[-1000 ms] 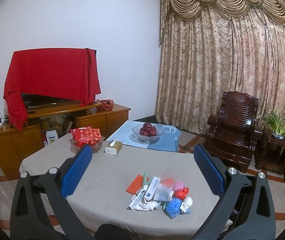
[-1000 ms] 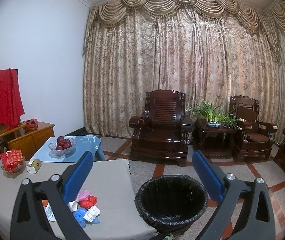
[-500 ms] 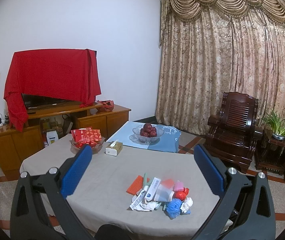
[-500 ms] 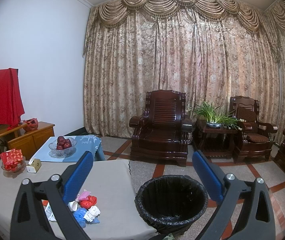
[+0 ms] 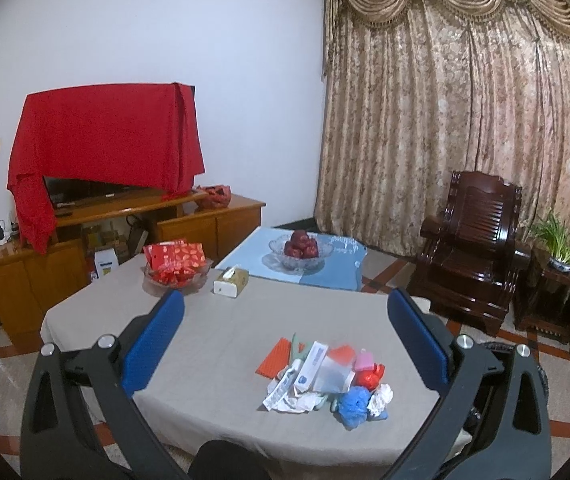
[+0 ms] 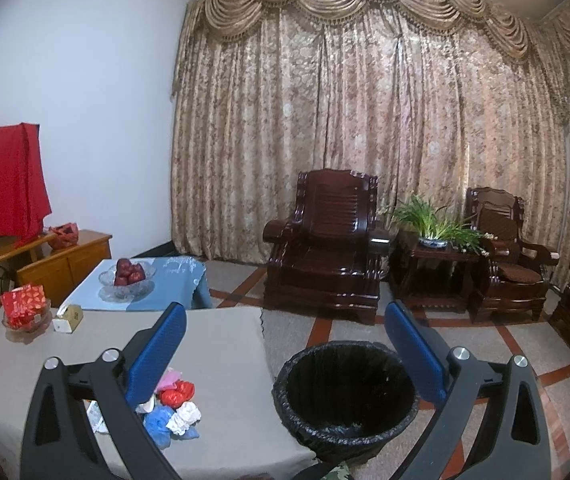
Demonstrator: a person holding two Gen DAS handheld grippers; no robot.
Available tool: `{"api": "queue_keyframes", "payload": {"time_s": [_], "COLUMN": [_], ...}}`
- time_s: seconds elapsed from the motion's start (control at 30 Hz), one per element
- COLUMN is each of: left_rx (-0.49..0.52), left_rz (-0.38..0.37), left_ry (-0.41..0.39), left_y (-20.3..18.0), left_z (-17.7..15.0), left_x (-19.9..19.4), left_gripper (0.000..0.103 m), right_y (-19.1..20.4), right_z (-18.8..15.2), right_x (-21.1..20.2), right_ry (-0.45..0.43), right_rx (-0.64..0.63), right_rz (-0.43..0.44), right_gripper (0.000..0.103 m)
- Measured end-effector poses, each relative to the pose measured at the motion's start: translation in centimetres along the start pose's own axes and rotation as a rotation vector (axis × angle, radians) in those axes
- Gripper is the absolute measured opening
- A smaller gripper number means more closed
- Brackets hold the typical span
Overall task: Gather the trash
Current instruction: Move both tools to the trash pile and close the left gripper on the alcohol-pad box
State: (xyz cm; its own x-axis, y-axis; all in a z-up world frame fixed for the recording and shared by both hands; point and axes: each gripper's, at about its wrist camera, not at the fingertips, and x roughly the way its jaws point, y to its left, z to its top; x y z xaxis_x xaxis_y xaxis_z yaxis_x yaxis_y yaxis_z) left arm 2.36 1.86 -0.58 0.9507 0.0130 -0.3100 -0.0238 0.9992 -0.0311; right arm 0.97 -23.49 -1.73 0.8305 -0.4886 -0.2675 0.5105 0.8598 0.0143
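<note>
The trash pile (image 5: 325,376) lies on the table (image 5: 213,344) near its front right corner, just beside the black-lined bin (image 6: 345,396) on the floor. Left gripper (image 5: 285,344) and right gripper (image 6: 285,354) both hover spread wide, holding nothing

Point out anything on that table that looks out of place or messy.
A heap of trash lies loose near the front edge of the table: crumpled blue, white and red wads, flattened cartons, an orange piece. The bin beside the table looks empty. The tissue box and both bowls look tidy.
</note>
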Motion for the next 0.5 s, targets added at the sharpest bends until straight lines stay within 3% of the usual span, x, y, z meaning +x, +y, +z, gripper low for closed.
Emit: {"api": "queue_keyframes", "payload": {"time_s": [0.27,0.33,0.5], "left_rx": [0.01,0.019,0.038], "left_rz": [0.018,0.017,0.001], "left_ry": [0.124,0.169,0.263], "left_y": [1.7,0.8,0.9], "left_z": [-2.0,-4.6,-7.3], "left_x": [5.6,7.1,11.1], "left_gripper": [0.098,0.098,0.098], "right_y": [2.5,3.4,6.2], "right_z": [-2.5,-3.6,-6.7], "right_x": [5.1,6.8,10.9], "right_ry": [0.149,0.195,0.281], "right_rx": [-0.053,-0.066,-0.097], "right_rz": [0.1,0.124,0.177], "right_gripper": [0.097,0.097,0.096]}}
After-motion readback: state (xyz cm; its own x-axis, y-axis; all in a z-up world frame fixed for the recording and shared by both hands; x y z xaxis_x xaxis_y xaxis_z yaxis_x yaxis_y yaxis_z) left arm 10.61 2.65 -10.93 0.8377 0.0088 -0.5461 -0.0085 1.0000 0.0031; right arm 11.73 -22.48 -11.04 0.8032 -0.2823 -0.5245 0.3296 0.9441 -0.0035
